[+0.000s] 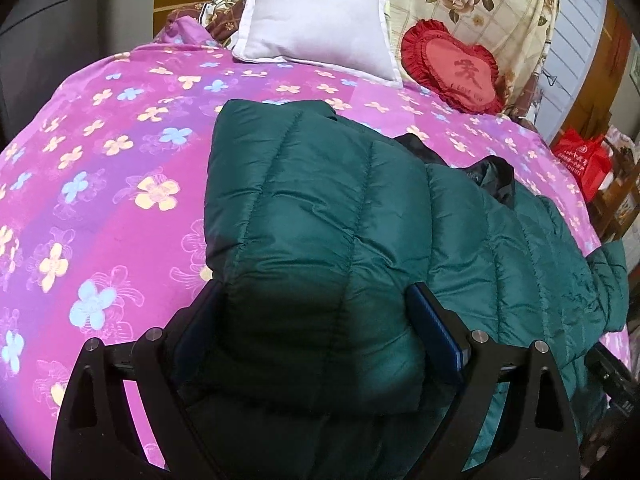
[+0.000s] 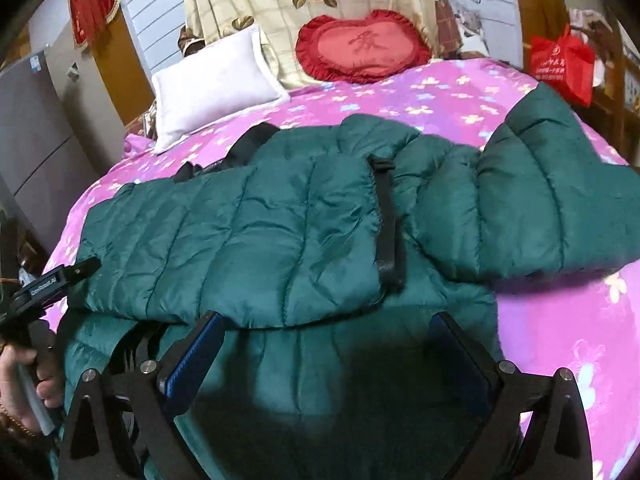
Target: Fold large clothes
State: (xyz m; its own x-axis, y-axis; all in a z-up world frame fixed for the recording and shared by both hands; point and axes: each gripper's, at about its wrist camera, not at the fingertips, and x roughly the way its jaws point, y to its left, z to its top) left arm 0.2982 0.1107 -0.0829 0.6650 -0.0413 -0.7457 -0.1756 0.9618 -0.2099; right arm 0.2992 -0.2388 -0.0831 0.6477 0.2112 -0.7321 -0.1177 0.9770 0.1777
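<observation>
Between the fingers of the left gripper (image 1: 316, 320) sits a thick folded bulk of the dark green quilted puffer jacket (image 1: 320, 208), lying on the pink flower-print bedspread (image 1: 100, 160). Jaws stand wide, blue pads on either side of the padding; whether they press it or merely straddle it, I cannot tell.

Right gripper (image 2: 328, 344) — jaws also spread wide, poised over the jacket's near hem, nothing pinched between the pads as far as the view shows. Ahead of it a front panel lies folded across the body; a black strap (image 2: 386, 220) runs along its edge. One sleeve (image 2: 552, 200) sticks out to the right of the tongs.

Handling judgement: light, soft, springy fill; slick shell, likely to slide and puff back open. Best hold looks to be hem or cuff seams — flatter, firmer than the padded channels.

Beyond: white rectangular pillow (image 1: 316, 24), red heart-shaped frilled cushion (image 1: 452, 68).
</observation>
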